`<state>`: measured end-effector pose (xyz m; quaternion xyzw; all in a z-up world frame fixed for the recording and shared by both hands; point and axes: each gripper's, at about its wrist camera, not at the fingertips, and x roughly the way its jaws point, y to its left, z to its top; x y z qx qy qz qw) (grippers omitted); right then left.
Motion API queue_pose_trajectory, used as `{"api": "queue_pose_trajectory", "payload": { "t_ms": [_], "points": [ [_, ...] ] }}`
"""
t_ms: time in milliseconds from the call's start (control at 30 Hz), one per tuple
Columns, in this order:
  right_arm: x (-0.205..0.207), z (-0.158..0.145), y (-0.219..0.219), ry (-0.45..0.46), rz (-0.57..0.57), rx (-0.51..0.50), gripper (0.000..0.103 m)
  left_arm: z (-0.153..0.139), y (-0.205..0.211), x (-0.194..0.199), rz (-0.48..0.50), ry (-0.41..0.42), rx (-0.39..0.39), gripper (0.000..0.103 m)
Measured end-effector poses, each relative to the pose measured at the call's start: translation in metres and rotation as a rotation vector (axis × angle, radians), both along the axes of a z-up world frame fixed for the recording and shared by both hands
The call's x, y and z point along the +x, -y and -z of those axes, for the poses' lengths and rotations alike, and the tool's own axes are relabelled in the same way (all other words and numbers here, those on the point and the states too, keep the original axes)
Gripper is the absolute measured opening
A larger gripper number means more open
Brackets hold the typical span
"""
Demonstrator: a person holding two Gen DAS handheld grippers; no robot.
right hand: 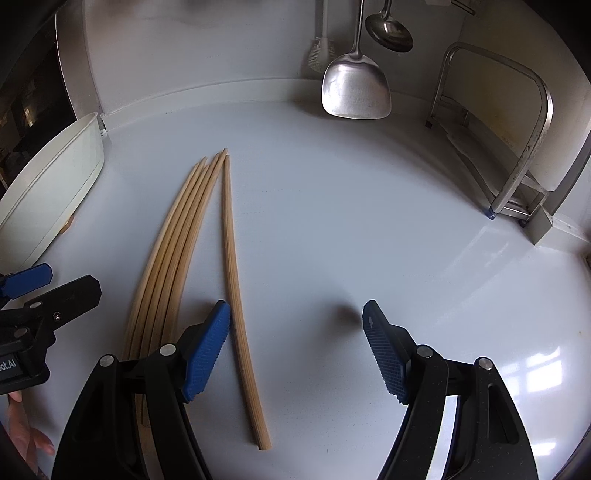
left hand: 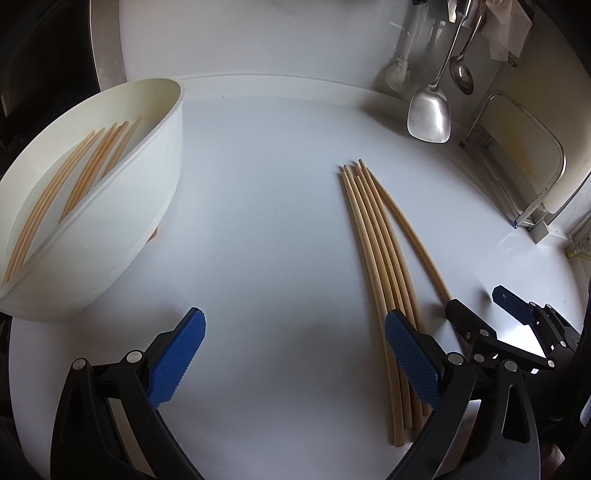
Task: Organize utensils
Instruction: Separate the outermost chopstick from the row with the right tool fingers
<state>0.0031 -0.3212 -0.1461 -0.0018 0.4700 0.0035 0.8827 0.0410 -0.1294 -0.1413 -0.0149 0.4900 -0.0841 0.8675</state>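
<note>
Several bamboo chopsticks (left hand: 373,243) lie in a bundle on the white counter (left hand: 266,206), with one chopstick (right hand: 232,258) lying apart on their right. A white divided holder (left hand: 88,206) at the left has several chopsticks (left hand: 74,184) in it. My left gripper (left hand: 295,332) is open above bare counter, its right finger over the bundle's near ends. My right gripper (right hand: 297,321) is open too. Its left fingertip (right hand: 210,347) sits between the bundle (right hand: 173,251) and the lone chopstick, which lies between the jaws, untouched. The right gripper (left hand: 476,299) also shows at the left view's lower right.
A steel spatula (right hand: 356,88) and a ladle (right hand: 389,29) hang at the back wall beside a white brush (right hand: 319,55). A metal rack (right hand: 517,147) with a board stands at the right. A hand (right hand: 26,428) shows at the lower left of the right wrist view.
</note>
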Motion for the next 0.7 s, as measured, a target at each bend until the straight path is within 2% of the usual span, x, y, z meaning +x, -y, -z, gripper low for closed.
{"api": "queue_pose_trajectory", "payload": {
  "t_ms": [700],
  "points": [
    [-0.008, -0.004, 0.018, 0.04, 0.025, 0.006, 0.071, 0.015, 0.017, 0.012, 0.033, -0.033, 0.029, 0.096]
  ]
}}
